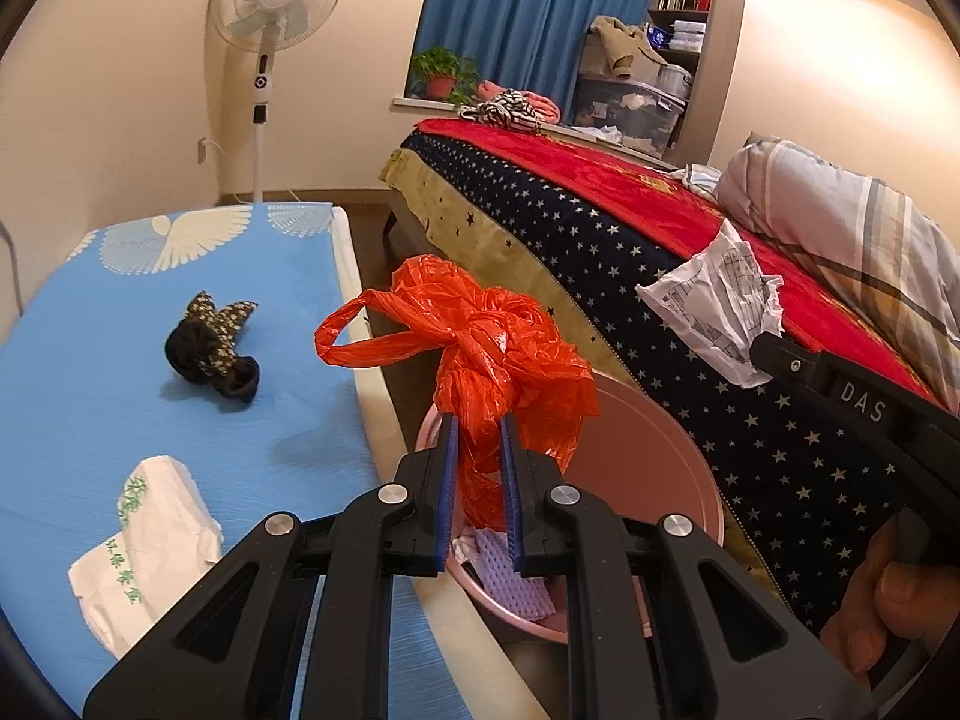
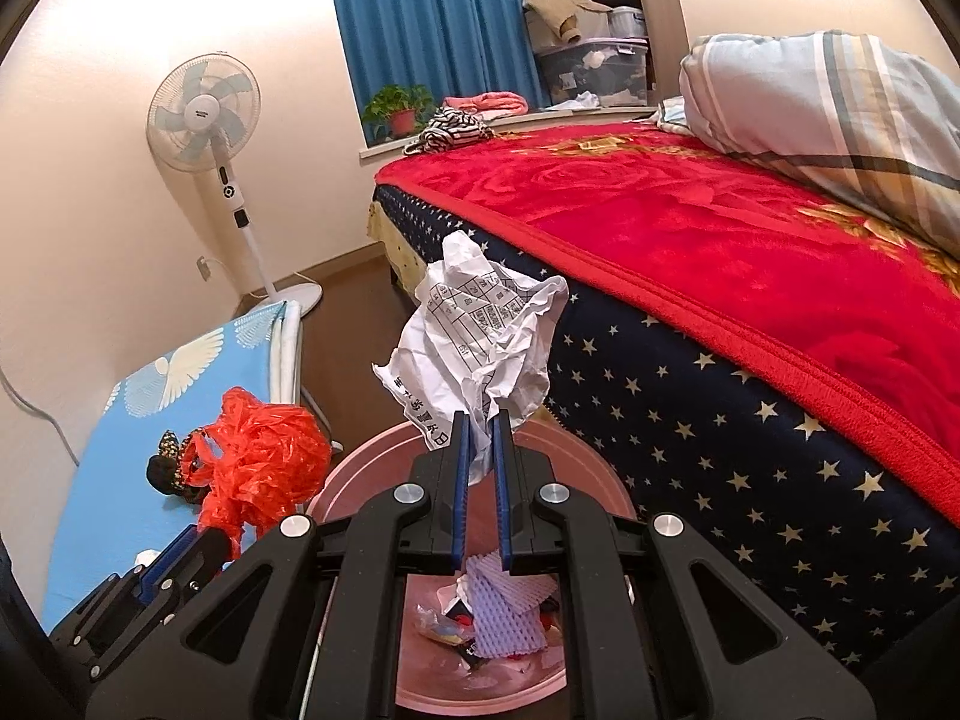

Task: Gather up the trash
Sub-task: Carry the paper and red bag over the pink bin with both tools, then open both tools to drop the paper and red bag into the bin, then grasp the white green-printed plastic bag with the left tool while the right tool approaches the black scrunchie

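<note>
Both jaws are clamped down right now, each with its own catch. Left gripper [image 1: 478, 420] has its blue pads pinched on the crumpled orange plastic bag [image 1: 498, 336], one handle loop flopping out to the side. Right gripper [image 2: 480, 420] is closed on a wad of crumpled printed paper [image 2: 480, 336], held by its lower edge with most of the sheet standing free above the tips.

Under both of them sits the pink bin [image 2: 360, 480], down on the floor between the table and the bed [image 2: 720, 396]. It already holds rubbish: a purple foam net [image 2: 510, 606] and small scraps. From the right wrist view the paper hangs over the bin's far side; from the left wrist view the bag is above the near-left rim.

So this reads as the drop. To do it well, I'd say bring each load over the middle of the bin's mouth before opening; the bag looks close to the rim and could spill onto the table edge. Light plastic and paper may cling to the pads or drift, so lower in, open wide, maybe one side at a time.

Out on the blue table [image 1: 90, 420]: a white printed bag [image 1: 150, 540], likely still to be collected, and a dark floral cloth bundle [image 1: 213, 342].
</note>
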A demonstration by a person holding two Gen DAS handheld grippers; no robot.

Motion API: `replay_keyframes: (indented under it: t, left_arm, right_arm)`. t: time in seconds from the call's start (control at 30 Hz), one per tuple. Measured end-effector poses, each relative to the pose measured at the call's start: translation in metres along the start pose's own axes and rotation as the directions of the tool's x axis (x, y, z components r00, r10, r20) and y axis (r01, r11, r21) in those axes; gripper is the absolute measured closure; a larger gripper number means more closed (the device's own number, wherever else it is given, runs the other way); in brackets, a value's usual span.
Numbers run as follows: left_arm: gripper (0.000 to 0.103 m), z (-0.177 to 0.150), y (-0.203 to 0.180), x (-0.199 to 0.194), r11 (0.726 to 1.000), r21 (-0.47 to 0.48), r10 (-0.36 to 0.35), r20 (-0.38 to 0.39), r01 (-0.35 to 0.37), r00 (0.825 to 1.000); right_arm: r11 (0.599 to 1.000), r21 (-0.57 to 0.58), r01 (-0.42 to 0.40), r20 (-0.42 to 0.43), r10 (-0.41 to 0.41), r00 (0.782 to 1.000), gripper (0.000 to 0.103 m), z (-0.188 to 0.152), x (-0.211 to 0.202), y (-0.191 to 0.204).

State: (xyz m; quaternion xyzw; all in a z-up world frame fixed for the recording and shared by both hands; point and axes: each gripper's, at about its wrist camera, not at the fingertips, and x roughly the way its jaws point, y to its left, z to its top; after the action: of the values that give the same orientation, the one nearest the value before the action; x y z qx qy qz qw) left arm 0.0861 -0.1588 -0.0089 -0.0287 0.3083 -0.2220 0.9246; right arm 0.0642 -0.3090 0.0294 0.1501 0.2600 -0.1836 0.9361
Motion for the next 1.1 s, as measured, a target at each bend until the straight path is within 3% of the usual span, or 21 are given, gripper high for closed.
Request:
replay_keyframes:
  t: [0.27, 0.4, 0.43, 0.5, 0.57, 0.97, 1.1]
  left_arm:
    - [0.089, 0.0, -0.004, 0.006, 1.0, -0.003, -0.017, -0.013, 0.016, 1.0]
    - [0.087, 0.0, -0.006, 0.01, 0.998, -0.016, -0.06, -0.033, 0.06, 0.998]
    - [0.087, 0.0, -0.005, 0.012, 0.997, -0.024, -0.075, -0.043, 0.074, 0.996]
    - [0.084, -0.001, -0.005, 0.013, 0.996, -0.031, -0.08, -0.054, 0.079, 0.995]
    - [0.083, -0.002, -0.004, 0.012, 0.997, -0.026, -0.071, -0.055, 0.07, 0.996]
    - [0.083, -0.006, 0.031, -0.026, 0.996, -0.052, 0.078, -0.006, -0.078, 0.997]
    - [0.072, -0.01, 0.054, -0.042, 0.983, -0.093, 0.157, -0.001, -0.156, 0.988]
  right_arm:
    - [1.0, 0.006, 0.009, -0.012, -0.009, 1.0, 0.095, 0.0, 0.004, -0.002]
    - [1.0, 0.013, 0.017, -0.015, -0.017, 1.0, 0.091, 0.0, 0.004, -0.004]
    - [1.0, 0.019, 0.023, -0.019, -0.023, 1.0, 0.088, 0.0, 0.005, -0.006]
    - [0.999, 0.029, 0.031, -0.027, -0.031, 0.999, 0.069, -0.001, 0.006, -0.009]
    - [0.999, 0.036, 0.032, -0.028, -0.031, 0.999, 0.064, -0.001, 0.006, -0.01]
    - [0.998, 0.0, -0.055, -0.02, 0.055, 0.998, 0.064, -0.007, -0.008, 0.01]
    - [0.994, -0.016, -0.107, -0.024, 0.107, 0.994, 0.054, -0.011, -0.012, 0.023]
